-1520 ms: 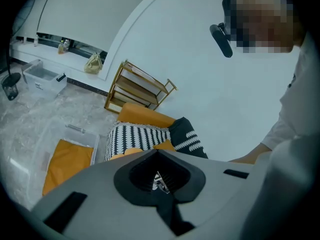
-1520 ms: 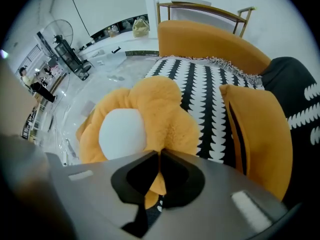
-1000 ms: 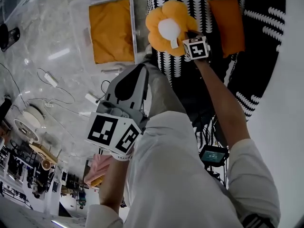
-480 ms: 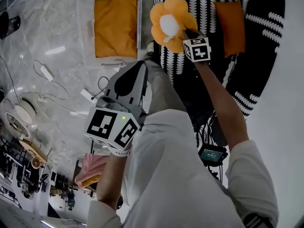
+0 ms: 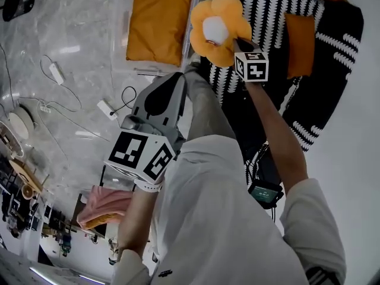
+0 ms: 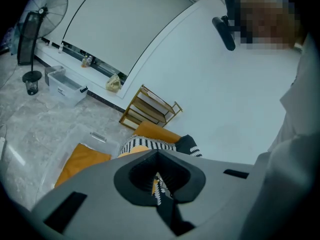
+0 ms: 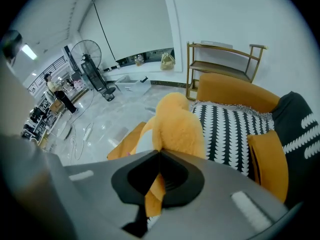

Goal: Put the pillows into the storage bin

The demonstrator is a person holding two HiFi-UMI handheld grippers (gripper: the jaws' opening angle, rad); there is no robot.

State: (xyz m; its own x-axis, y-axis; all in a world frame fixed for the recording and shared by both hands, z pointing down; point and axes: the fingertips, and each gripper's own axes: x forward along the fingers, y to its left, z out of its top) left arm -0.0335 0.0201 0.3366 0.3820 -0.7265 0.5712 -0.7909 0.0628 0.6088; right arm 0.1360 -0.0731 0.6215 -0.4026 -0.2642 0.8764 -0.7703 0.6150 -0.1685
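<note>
Head view: mounted above the person's chest, facing steeply down, with the floor (image 5: 65,58) well below.
Left gripper view: sits just behind the left tongs (image 6: 158,153) and looks along them across the room.
Right gripper view: sits just behind the right tongs (image 7: 160,154), facing the sofa.
All three share the striped cover (image 5: 267,10). Both gripper views share the wooden rack (image 7: 220,66).
</note>
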